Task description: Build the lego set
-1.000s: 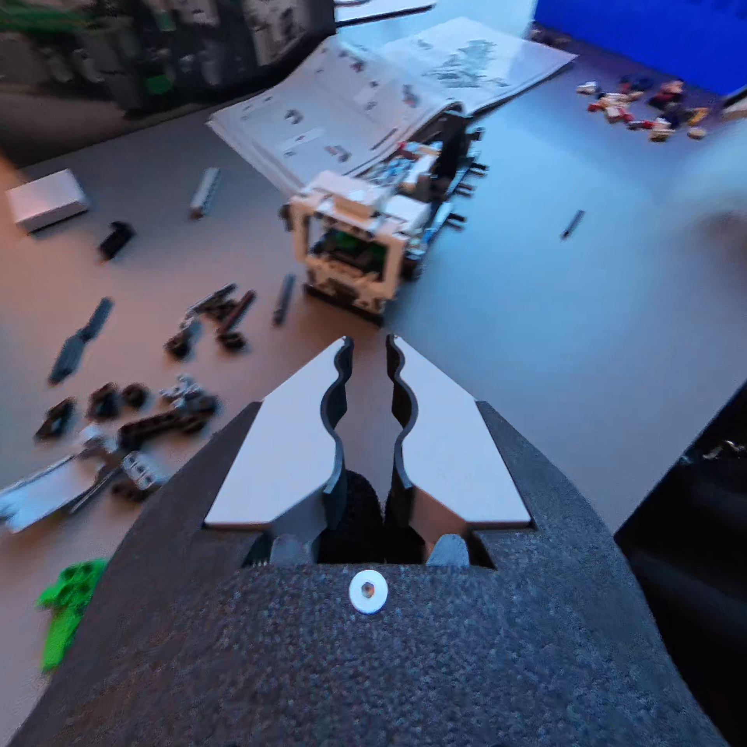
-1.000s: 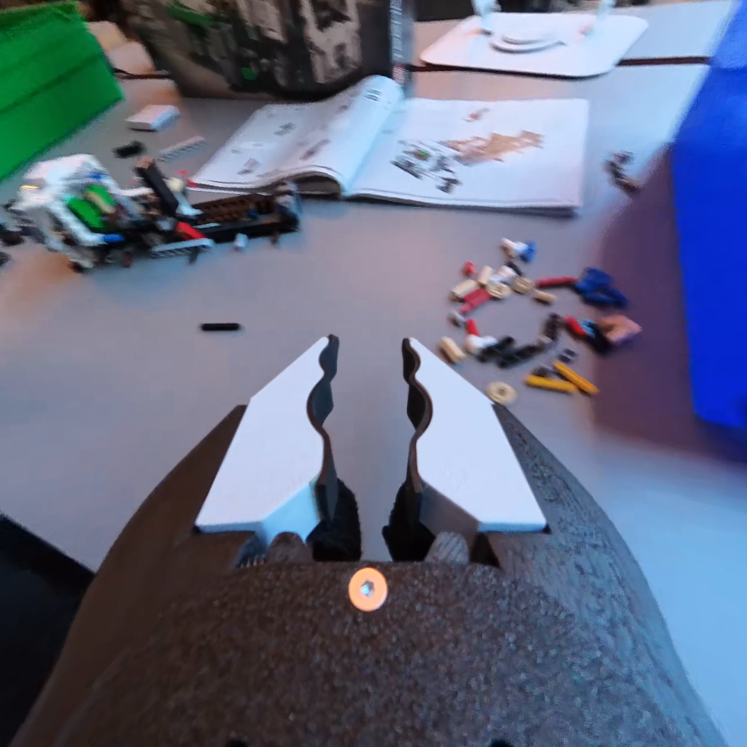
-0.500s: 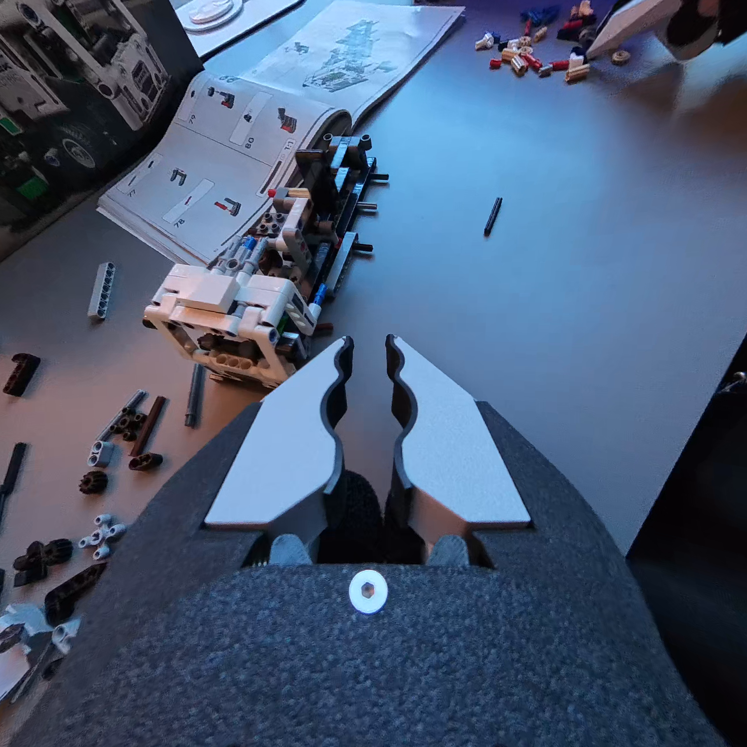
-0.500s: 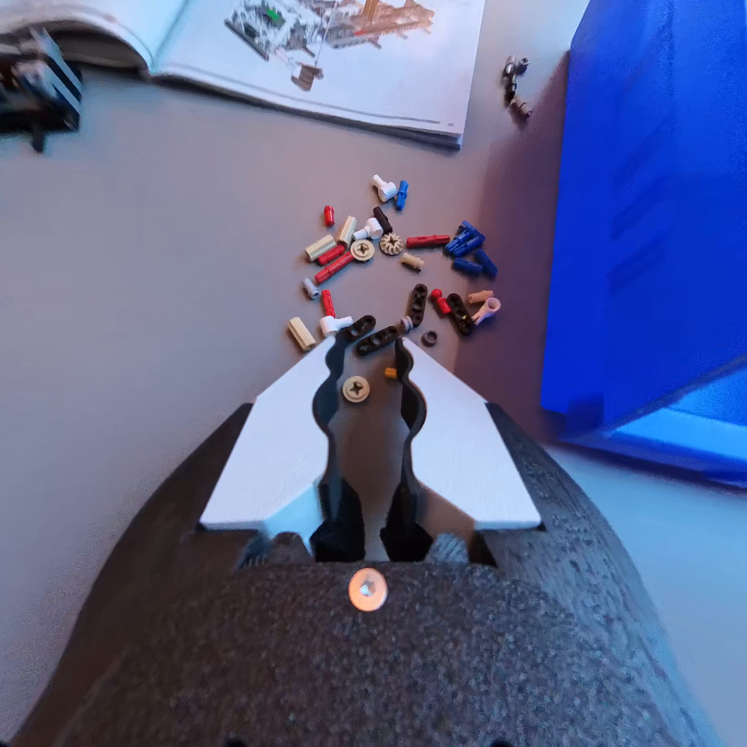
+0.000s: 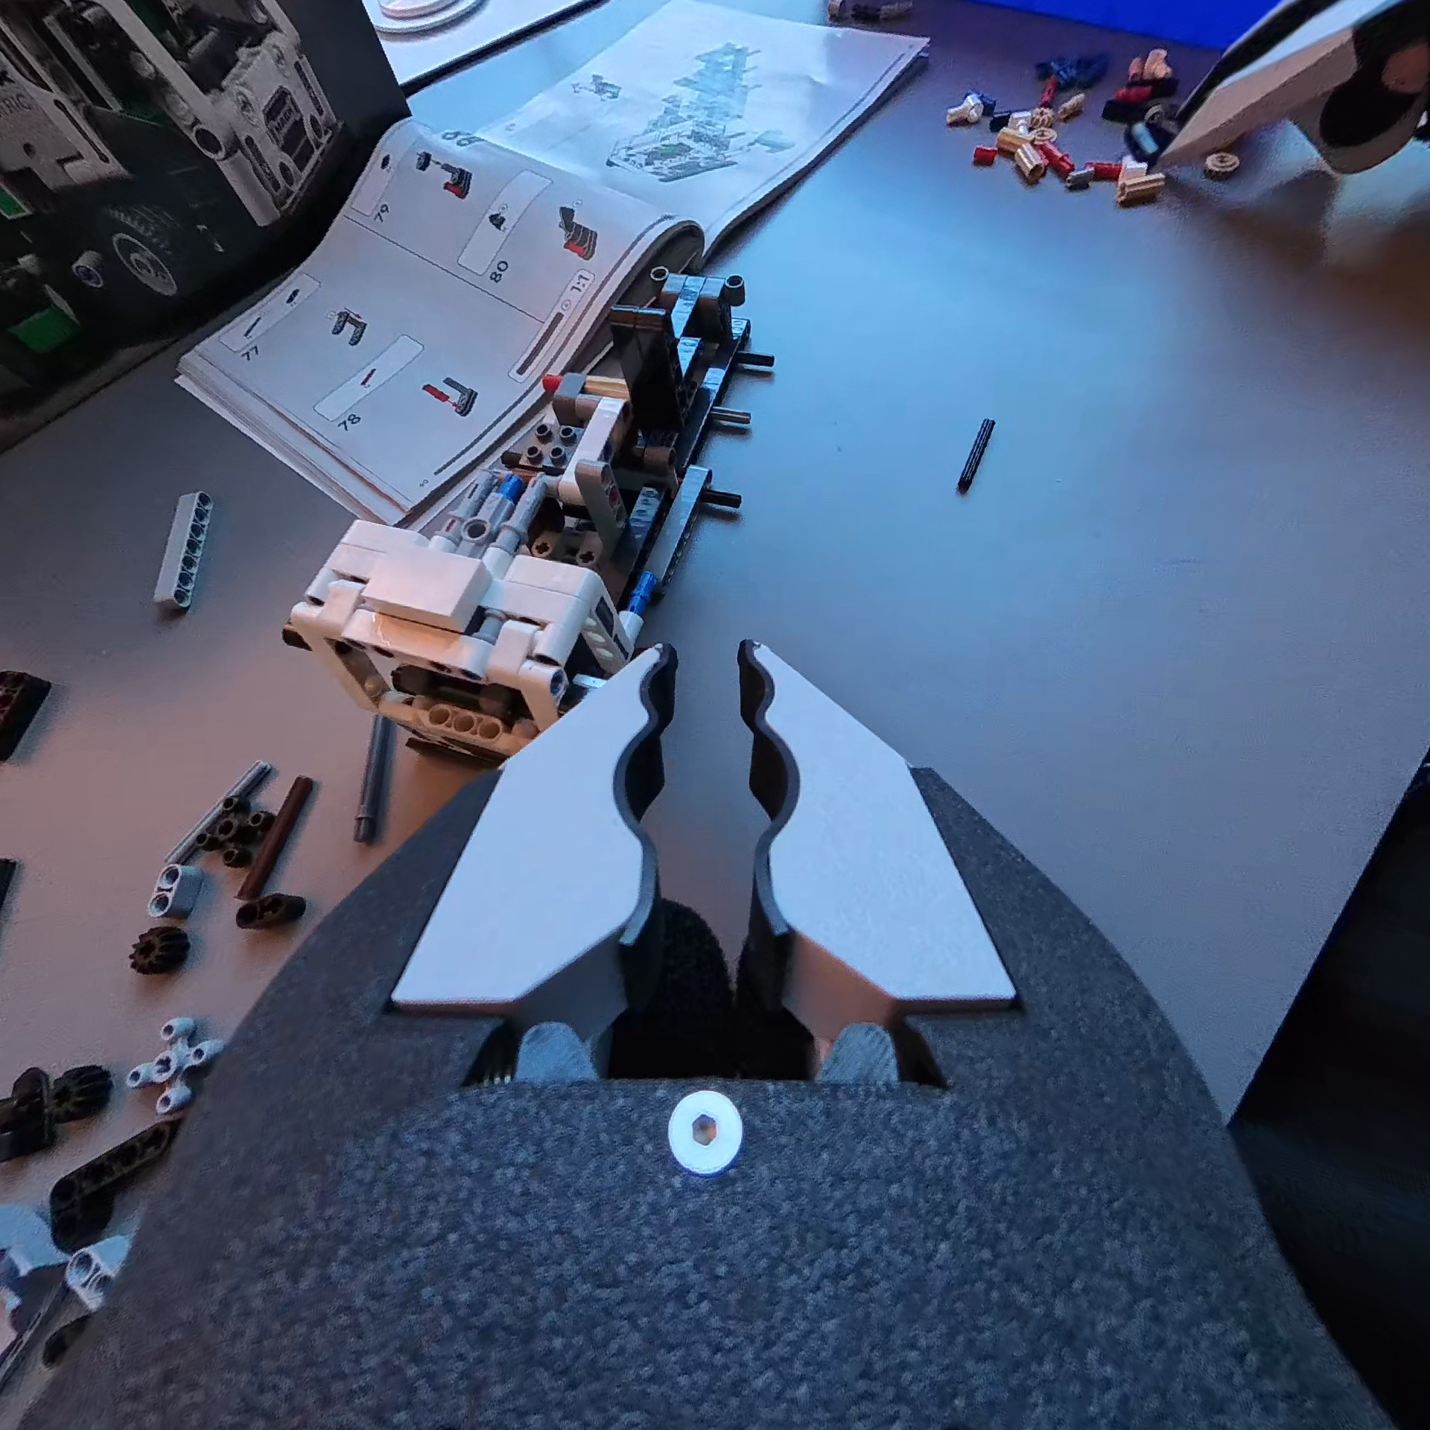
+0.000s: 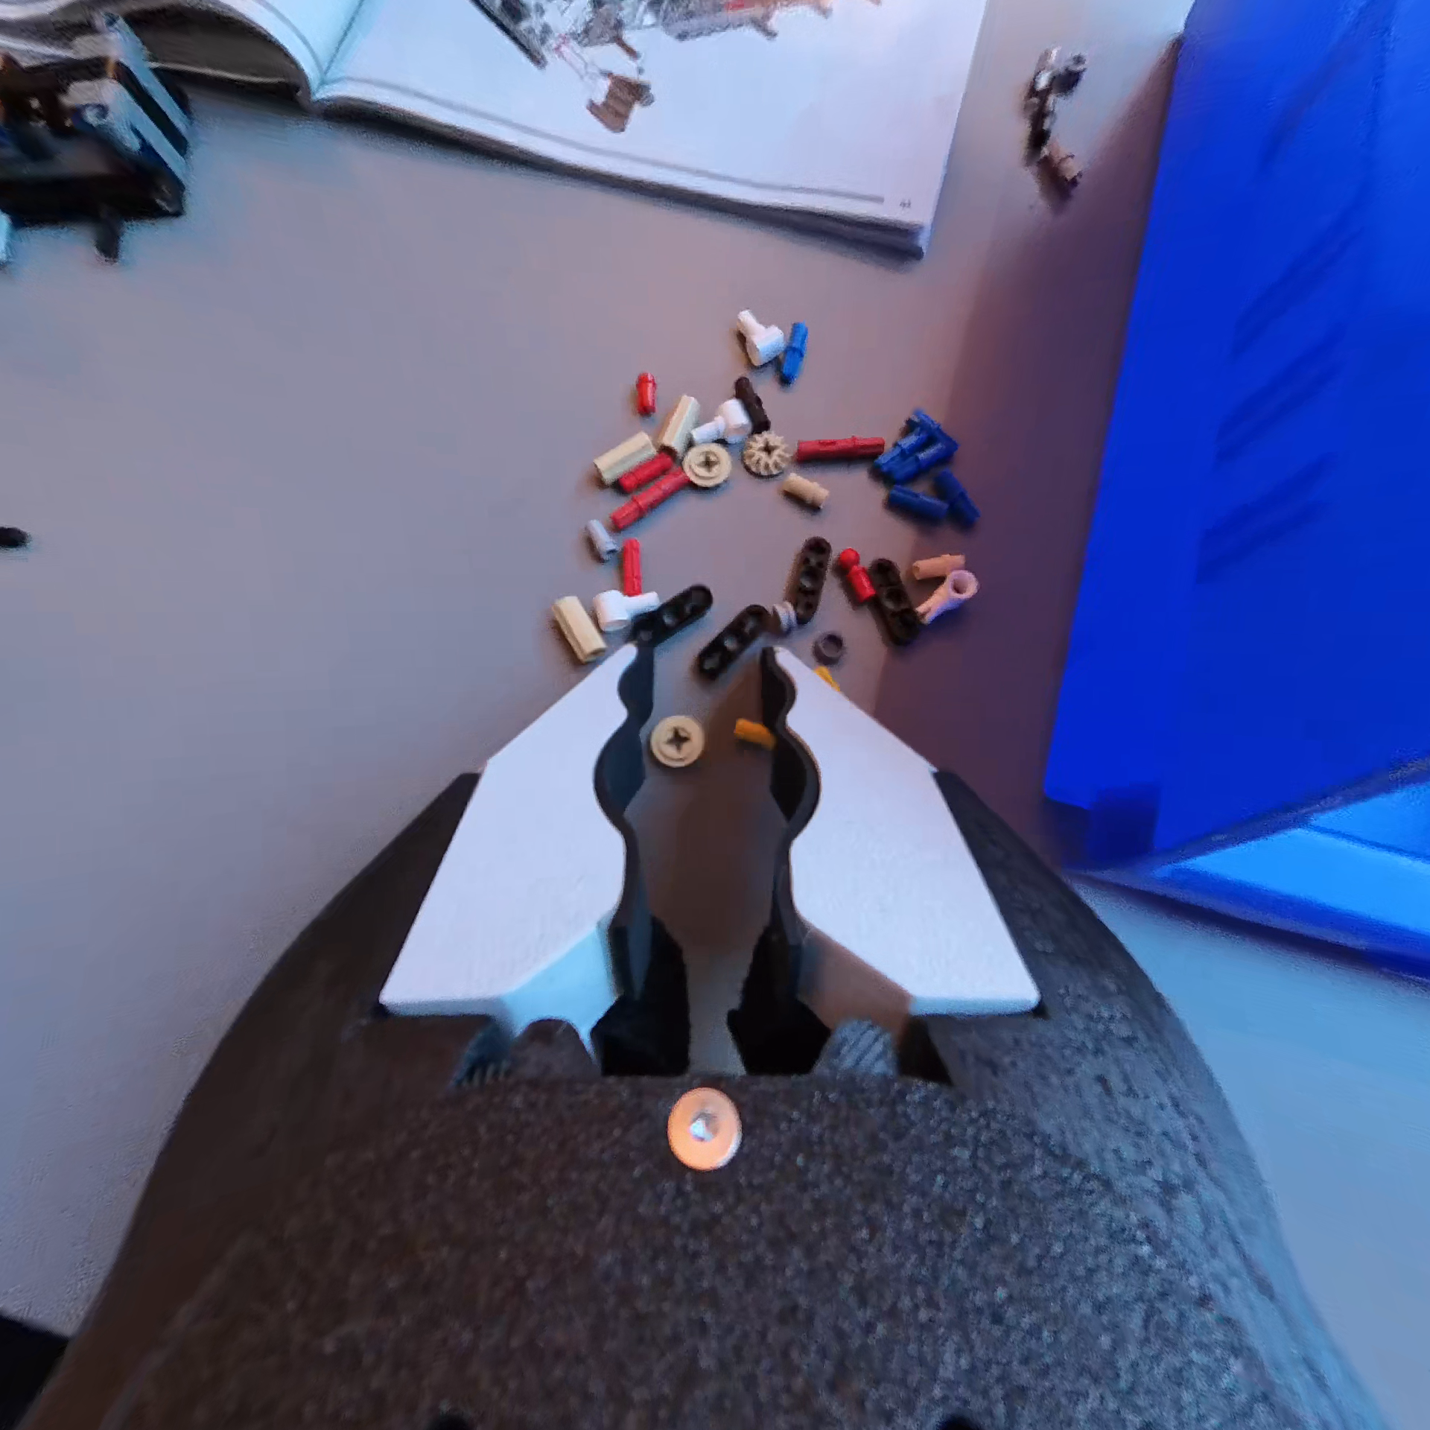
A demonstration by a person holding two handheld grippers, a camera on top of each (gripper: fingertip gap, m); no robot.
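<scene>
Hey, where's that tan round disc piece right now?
In the right wrist view, the tan round disc lies on the table between the open right tongs, near their left finger, beside a small yellow piece.

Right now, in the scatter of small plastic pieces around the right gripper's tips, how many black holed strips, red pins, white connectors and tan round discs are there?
Black flat plastic strips with holes: 4
Red plastic pins: 6
White plastic connectors: 3
Tan round plastic discs: 2
Total: 15

Left gripper (image 5: 704,658) and right gripper (image 6: 700,658): jaws parted.
</scene>
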